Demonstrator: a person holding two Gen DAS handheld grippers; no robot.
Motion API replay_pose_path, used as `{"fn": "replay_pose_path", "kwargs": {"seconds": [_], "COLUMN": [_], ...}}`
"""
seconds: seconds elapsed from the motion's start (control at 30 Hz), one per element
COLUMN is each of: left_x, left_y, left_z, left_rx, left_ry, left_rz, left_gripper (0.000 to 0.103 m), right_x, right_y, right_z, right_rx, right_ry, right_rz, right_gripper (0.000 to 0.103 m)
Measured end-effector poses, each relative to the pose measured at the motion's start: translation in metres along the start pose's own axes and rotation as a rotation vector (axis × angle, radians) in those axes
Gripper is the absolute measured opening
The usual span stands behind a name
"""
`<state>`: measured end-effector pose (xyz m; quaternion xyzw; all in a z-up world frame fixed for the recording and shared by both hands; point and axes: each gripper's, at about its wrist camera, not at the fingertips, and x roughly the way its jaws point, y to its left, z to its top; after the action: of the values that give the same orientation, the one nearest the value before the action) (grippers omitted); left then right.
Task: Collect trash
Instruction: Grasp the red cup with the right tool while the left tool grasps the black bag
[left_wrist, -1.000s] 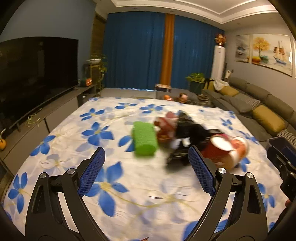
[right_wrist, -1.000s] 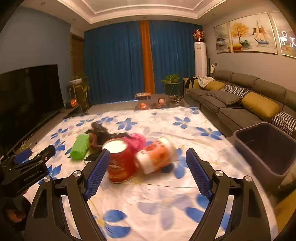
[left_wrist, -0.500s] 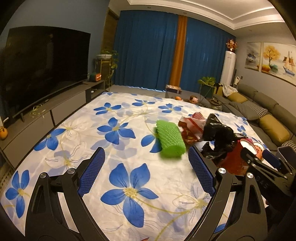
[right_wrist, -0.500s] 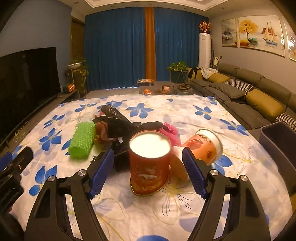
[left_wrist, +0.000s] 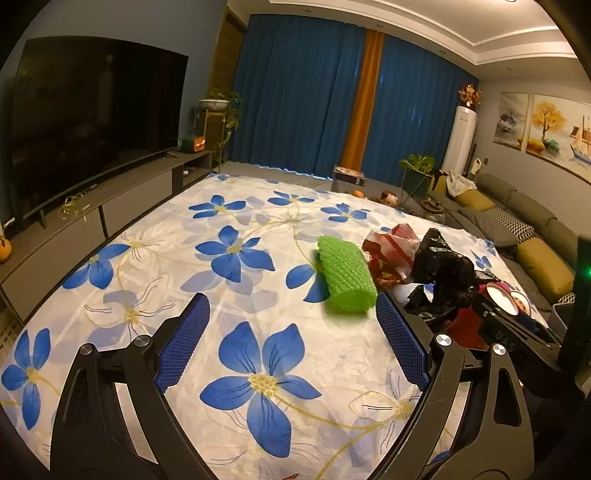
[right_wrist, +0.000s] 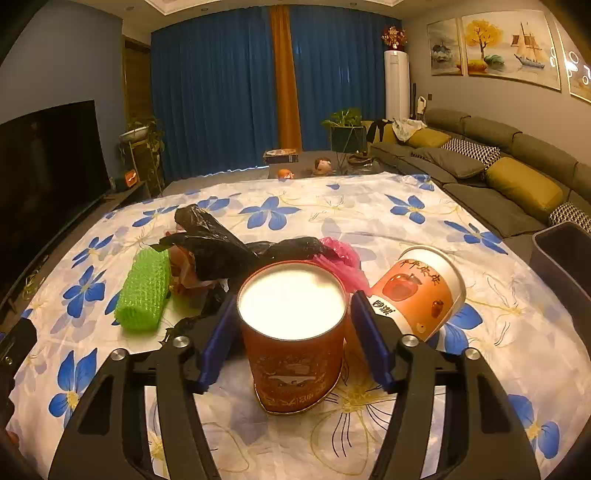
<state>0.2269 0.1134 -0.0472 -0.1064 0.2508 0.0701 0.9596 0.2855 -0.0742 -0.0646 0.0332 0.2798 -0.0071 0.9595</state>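
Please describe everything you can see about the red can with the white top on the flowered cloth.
The red can is a round canister, red-orange with gold print and a gold rim at the base. Its flat white top looks like a plastic lid. It stands upright on the flowered cloth, between the blue pads of the right hand-held gripper, whose jaws have just been closing; a firm grip is not certain. A black bag lies behind it.

- Red cylindrical tin with a white lid (right_wrist: 293, 332): upright on the flowered cloth.
- Orange-and-white paper cup (right_wrist: 421, 291): on its side, just right of the tin.
- Green foam-mesh roll (right_wrist: 144, 290): lying flat, left.
- Crumpled black plastic bag (right_wrist: 221, 247), pink plastic bag (right_wrist: 343, 258), red-and-white wrapper (left_wrist: 391, 251): heaped behind the tin.
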Motion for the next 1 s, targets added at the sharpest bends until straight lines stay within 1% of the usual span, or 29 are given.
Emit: {"fn": "replay_pose_path", "kwargs": {"seconds": [0.03, 0.2, 0.37, 0.5, 0.67, 0.87, 0.97, 1.0], "left_x": [0.0, 0.001, 0.003, 0.003, -0.003, -0.014, -0.011, -0.007], "left_y": [-0.001, -0.004, -0.006, -0.012, -0.023, -0.048, -0.072, -0.082], "left_z": [0.0, -0.001, -0.003, -0.004, -0.006, -0.002, 0.004, 0.008], "left_rx": [0.001, 0.008, 0.013, 0.025, 0.055, 0.074, 0.069, 0.068], "left_ry": [0.002, 0.003, 0.01, 0.015, 0.007, 0.024, 0.045, 0.045], "left_rz": [-0.001, -0.011, -0.031, -0.073, -0.139, -0.232, -0.279, -0.278], "left_gripper": [0.09, 0.09, 0.09, 0.09, 0.09, 0.09, 0.09, 0.09], "right_x": [0.001, 0.001, -0.019, -0.052, -0.094, -0.118, -0.123, -0.124], "right_y": [0.0, -0.002, -0.007, -0.021, -0.045, -0.067, -0.08, -0.084], "right_z": [0.0, -0.001, -0.004, -0.007, -0.012, -0.013, -0.012, -0.012], "right_rx": [0.003, 0.006, 0.0, 0.016, 0.032, 0.026, 0.026, 0.027], "right_ry": [0.005, 0.001, -0.023, -0.06, -0.111, -0.135, -0.146, -0.15], "right_rz": [0.003, 0.014, 0.034, 0.04, 0.016, 0.004, 0.013, 0.015], "right_gripper": [0.057, 0.056, 0.055, 0.055, 0.055, 0.055, 0.055, 0.055]}}
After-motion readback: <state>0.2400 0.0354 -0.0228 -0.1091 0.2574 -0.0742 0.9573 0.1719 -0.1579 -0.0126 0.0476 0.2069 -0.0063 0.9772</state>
